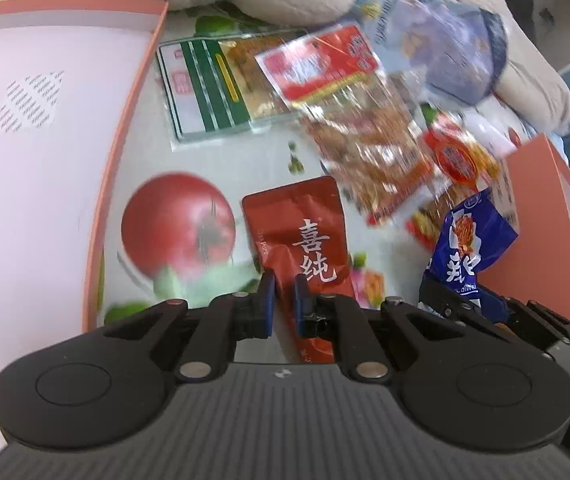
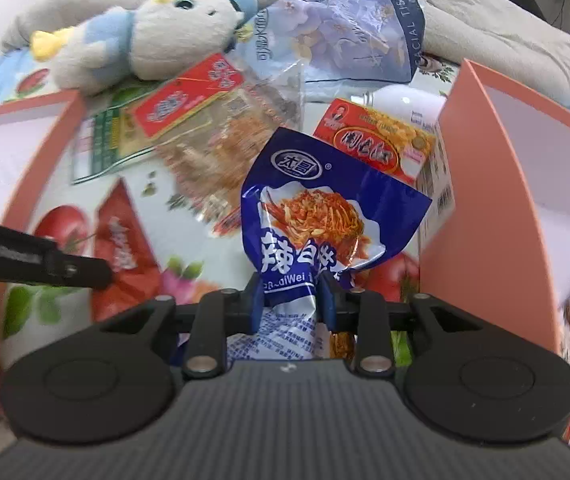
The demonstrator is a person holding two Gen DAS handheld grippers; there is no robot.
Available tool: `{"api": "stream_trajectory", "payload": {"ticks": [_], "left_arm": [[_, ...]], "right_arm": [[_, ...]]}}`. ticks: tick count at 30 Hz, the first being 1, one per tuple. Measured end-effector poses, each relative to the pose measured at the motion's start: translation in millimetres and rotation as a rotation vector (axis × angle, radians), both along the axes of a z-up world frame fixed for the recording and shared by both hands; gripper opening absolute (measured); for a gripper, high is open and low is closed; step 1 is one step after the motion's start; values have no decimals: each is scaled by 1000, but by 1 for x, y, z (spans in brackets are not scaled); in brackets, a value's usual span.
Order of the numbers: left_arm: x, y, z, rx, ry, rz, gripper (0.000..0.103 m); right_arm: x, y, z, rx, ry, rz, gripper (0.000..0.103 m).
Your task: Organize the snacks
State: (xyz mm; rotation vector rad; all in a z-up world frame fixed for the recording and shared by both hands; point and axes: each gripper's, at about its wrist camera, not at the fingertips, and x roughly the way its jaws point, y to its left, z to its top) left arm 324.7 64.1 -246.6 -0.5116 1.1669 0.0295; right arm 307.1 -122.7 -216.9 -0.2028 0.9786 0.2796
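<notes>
Right wrist view: your right gripper (image 2: pixel 291 300) clamps the blue snack packet (image 2: pixel 325 216), lifted between two orange boxes (image 2: pixel 481 184). Your left gripper (image 1: pixel 284 300) pinches the red pouch (image 1: pixel 305 248) over the tomato-print cloth (image 1: pixel 177 228); more snacks lie far behind.

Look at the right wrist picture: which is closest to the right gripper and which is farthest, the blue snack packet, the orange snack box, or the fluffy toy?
1. Blue snack packet: pinched between the right gripper's fingers.
2. Orange snack box: behind the packet, slightly right.
3. Fluffy toy: far back, upper left.
</notes>
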Motion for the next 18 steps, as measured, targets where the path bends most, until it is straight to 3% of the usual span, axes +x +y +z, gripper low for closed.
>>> {"api": "stream_trajectory", "payload": {"ticks": [6,11,18], "left_arm": [[-41,-11,8,13,-15,-19,6],[-72,-18,9,13,-24,-23,5],[-92,-21,10,-15,-34,-2,6]], "right_arm": [[-45,-6,13,44,-12,32,32],[-80,-17,13,105,30,26,32],[-108,-37,11,162,35,-13,32]]}}
